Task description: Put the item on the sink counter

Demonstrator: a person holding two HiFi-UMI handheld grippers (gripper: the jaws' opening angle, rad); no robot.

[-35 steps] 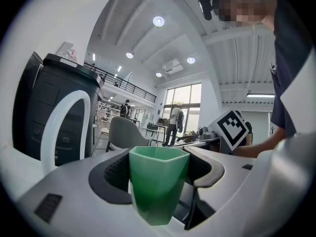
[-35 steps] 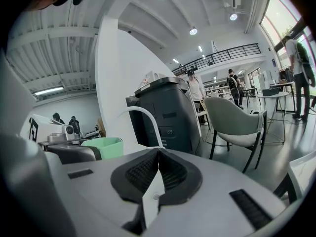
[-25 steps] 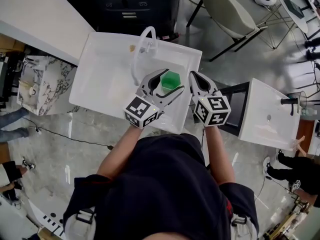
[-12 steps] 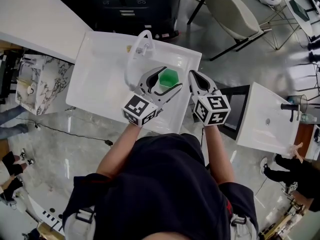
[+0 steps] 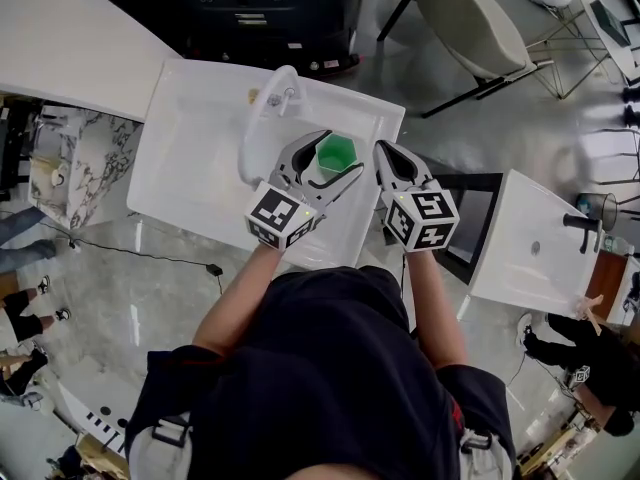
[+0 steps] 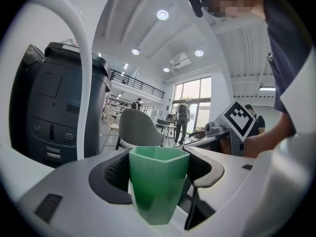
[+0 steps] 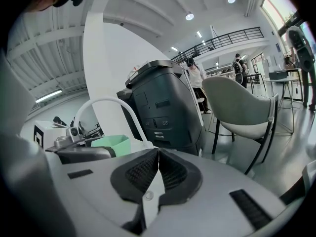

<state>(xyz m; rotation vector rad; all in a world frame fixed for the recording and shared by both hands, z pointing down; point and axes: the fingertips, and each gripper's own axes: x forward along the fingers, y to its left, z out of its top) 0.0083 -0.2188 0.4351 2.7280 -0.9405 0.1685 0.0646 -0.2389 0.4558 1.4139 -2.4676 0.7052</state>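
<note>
A green faceted cup (image 5: 336, 153) stands upright between the jaws of my left gripper (image 5: 330, 158), which is shut on its sides. It is over the right part of the white sink (image 5: 200, 138), just right of the curved white faucet (image 5: 262, 118). In the left gripper view the cup (image 6: 158, 181) fills the gap of the left gripper (image 6: 158, 174); whether its base touches the sink surface I cannot tell. My right gripper (image 5: 385, 156) is beside the cup, to its right, shut and empty. In the right gripper view the right gripper (image 7: 158, 154) has its pads meeting, with the cup (image 7: 112, 143) at the left.
A dark machine (image 5: 270, 8) stands behind the sink, and a grey chair (image 5: 470, 23) at the far right. A second white sink (image 5: 530, 238) is on the right. A white counter (image 5: 70, 38) and a marble block (image 5: 80, 168) are on the left.
The left gripper and the green cup have drifted slightly forward, nearer the faucet. The right gripper has kept its place beside them, shut.
</note>
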